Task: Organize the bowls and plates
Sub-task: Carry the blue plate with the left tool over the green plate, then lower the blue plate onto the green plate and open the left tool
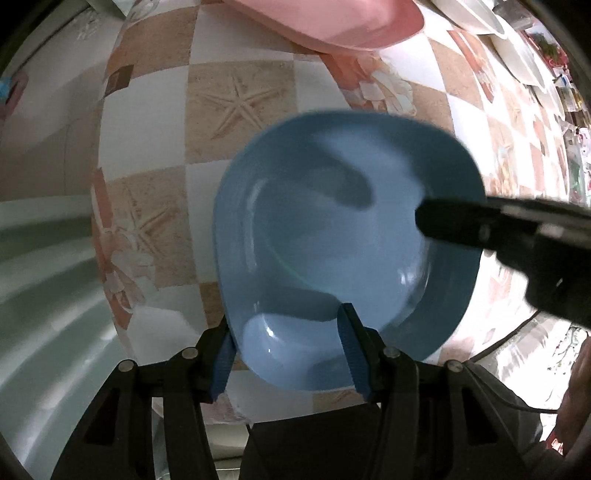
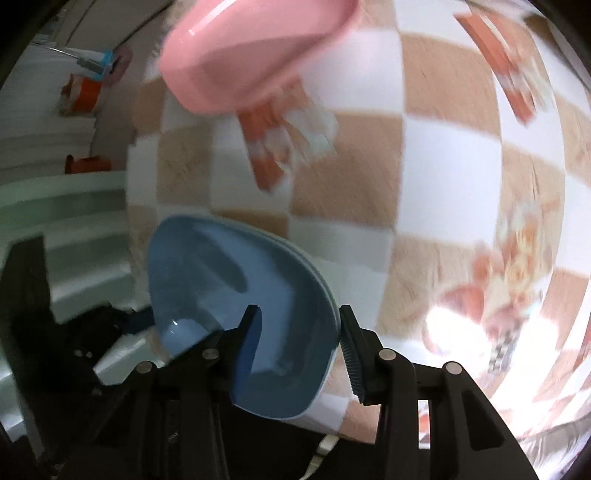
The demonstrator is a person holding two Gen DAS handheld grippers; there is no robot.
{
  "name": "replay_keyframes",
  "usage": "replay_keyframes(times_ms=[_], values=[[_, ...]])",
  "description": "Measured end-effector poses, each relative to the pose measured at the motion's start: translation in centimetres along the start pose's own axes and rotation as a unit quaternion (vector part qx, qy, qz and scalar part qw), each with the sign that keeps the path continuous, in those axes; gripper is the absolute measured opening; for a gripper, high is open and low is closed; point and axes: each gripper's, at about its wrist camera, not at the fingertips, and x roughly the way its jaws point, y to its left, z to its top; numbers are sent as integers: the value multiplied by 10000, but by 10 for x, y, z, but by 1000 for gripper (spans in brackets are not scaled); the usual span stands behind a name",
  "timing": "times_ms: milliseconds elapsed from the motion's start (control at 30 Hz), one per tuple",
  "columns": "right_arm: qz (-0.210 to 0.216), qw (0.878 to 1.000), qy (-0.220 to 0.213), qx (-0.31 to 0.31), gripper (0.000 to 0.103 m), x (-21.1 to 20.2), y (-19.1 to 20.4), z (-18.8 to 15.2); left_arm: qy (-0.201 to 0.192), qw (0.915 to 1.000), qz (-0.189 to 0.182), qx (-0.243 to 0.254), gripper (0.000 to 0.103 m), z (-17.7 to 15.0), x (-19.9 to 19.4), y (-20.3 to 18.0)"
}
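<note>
A blue plate (image 1: 332,236) lies on the checkered tablecloth (image 1: 240,103). My left gripper (image 1: 286,347) is open, its fingers astride the plate's near rim, one inside and one outside. The right gripper (image 1: 428,218) reaches over the plate's right rim in the left wrist view. In the right wrist view the blue plate (image 2: 221,291) sits between the fingers of my right gripper (image 2: 299,332), which is open with the rim between its pads. A pink bowl (image 1: 332,22) lies at the far edge; it also shows in the right wrist view (image 2: 251,55).
White plates (image 1: 517,44) stand at the far right of the table. A pale green chair or bench (image 1: 44,277) is left of the table edge. Orange items (image 2: 83,92) lie on the floor at far left.
</note>
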Motion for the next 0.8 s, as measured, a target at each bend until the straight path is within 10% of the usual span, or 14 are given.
replay_keyframes(times_ms=[367, 533, 600, 800], values=[[-35, 9992, -310, 239, 46, -45, -27, 0, -399, 9984, -123, -392, 57, -12, -39, 13], [-1185, 9722, -1917, -636, 47, -128, -16, -50, -1133, 9912, -437, -519, 57, -24, -85, 11], [-1277, 9607, -2379, -651, 101, -151, -13, -71, -1303, 9890, -432, -543, 57, -17, -96, 1], [-859, 9774, -1848, 553, 103, -129, -86, -55, -1248, 9899, -439, -518, 57, -4, -97, -26]])
